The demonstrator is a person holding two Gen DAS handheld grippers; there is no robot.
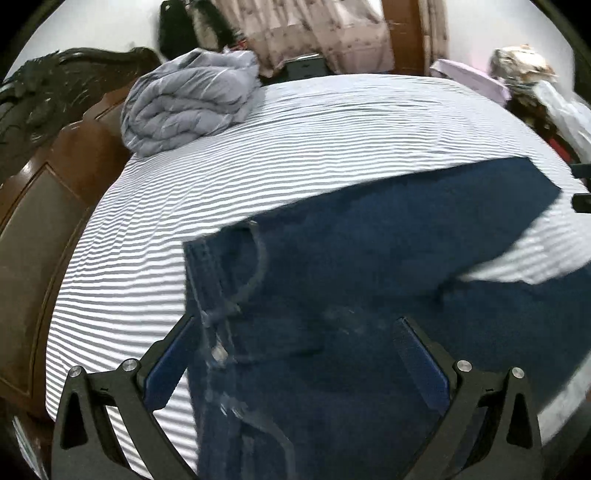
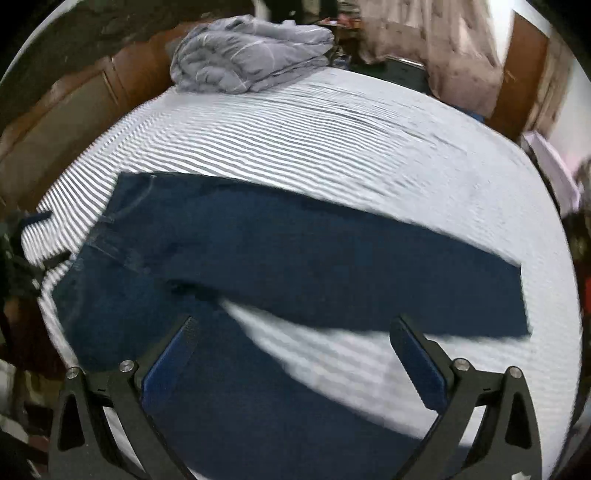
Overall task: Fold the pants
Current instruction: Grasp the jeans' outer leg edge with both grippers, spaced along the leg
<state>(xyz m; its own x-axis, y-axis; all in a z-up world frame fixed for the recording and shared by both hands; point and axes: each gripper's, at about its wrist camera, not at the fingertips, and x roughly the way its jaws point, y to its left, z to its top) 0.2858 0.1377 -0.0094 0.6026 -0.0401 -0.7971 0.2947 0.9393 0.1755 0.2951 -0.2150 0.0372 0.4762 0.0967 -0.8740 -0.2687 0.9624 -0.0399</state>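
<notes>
Dark blue jeans (image 1: pixel 369 266) lie spread flat on the striped bed, legs apart in a V. In the left wrist view the waistband and front pocket lie under my left gripper (image 1: pixel 295 325), which is open and hovers over the waist. In the right wrist view the jeans (image 2: pixel 295 258) stretch across the bed, one leg running right, the other toward the camera. My right gripper (image 2: pixel 293 325) is open above the crotch area, with striped sheet showing between the legs. Neither gripper holds cloth.
The bed (image 1: pixel 295 122) has a grey-and-white striped sheet. A folded grey quilt (image 1: pixel 188 99) sits at the far left corner, also in the right wrist view (image 2: pixel 251 55). A dark wooden headboard (image 1: pixel 55 155) runs along the left. Curtains (image 1: pixel 314 33) and clutter stand beyond the bed.
</notes>
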